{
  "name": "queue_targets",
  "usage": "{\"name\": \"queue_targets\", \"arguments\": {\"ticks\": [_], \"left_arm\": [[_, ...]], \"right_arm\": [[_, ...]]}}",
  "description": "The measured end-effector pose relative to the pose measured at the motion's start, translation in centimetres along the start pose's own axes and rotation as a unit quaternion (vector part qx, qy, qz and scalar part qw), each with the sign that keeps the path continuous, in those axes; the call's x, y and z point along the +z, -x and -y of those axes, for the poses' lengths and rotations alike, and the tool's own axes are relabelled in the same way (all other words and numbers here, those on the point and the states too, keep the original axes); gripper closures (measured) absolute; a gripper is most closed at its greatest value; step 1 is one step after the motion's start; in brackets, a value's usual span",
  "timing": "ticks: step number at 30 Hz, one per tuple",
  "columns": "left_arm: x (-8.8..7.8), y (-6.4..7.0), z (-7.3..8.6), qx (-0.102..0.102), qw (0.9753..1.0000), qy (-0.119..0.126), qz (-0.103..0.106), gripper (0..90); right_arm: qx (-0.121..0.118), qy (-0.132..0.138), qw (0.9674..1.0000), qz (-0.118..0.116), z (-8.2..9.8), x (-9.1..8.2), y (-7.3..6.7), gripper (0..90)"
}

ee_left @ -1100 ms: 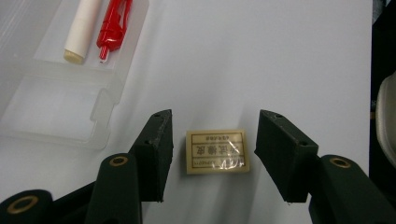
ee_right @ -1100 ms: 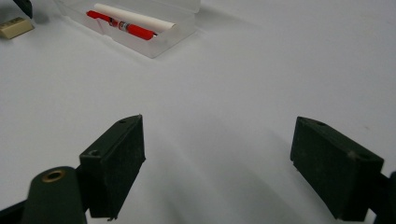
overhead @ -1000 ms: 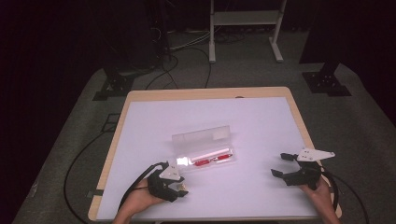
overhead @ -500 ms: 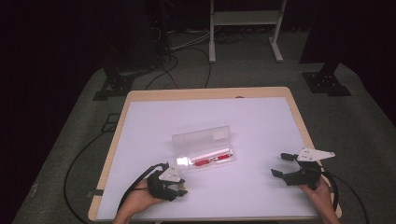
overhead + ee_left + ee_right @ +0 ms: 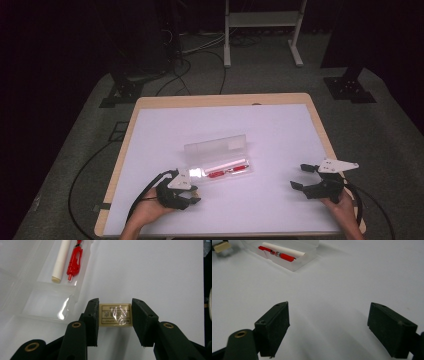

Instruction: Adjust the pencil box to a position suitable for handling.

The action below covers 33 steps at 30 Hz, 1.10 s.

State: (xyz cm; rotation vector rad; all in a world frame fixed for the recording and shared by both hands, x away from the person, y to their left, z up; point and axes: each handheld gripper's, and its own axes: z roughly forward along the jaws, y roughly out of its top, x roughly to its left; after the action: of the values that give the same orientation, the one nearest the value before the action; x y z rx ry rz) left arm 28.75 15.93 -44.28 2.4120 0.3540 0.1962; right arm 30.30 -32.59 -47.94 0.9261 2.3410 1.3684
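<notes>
- The left hand-held gripper (image 5: 114, 322) is seen closed on a small cream eraser (image 5: 115, 315) in a printed, glossy wrapper; both pads are pressed against its short sides, the jaws having just been closing on it.
- In the high view, the left hand-held gripper (image 5: 192, 176) is held at the near left of the bench (image 5: 165, 125), just beside the left end of the clear plastic pencil case (image 5: 217, 159).
- The case (image 5: 47, 290) is shown open, its lid laid back; a white stick (image 5: 61, 260) and a red pen (image 5: 74, 261) are contained side by side in its tray.
- The right hand-held gripper (image 5: 329, 327) is held wide, with nothing between its jaws, above bare white bench surface.
- In the high view, the right hand-held gripper (image 5: 301, 176) is placed well apart from the case, near the right edge.
</notes>
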Motion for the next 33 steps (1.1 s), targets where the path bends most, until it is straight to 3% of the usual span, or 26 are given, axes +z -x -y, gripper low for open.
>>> {"name": "queue_targets", "arguments": {"ticks": [33], "left_arm": [[-0.7, -3.1, -2.1, -0.003, 0.9994, 0.009, -0.033, 59.4]], "right_arm": [[0.001, 0.001, 1.0000, -0.001, 0.0, 0.0, 0.0, 16.7]]}}
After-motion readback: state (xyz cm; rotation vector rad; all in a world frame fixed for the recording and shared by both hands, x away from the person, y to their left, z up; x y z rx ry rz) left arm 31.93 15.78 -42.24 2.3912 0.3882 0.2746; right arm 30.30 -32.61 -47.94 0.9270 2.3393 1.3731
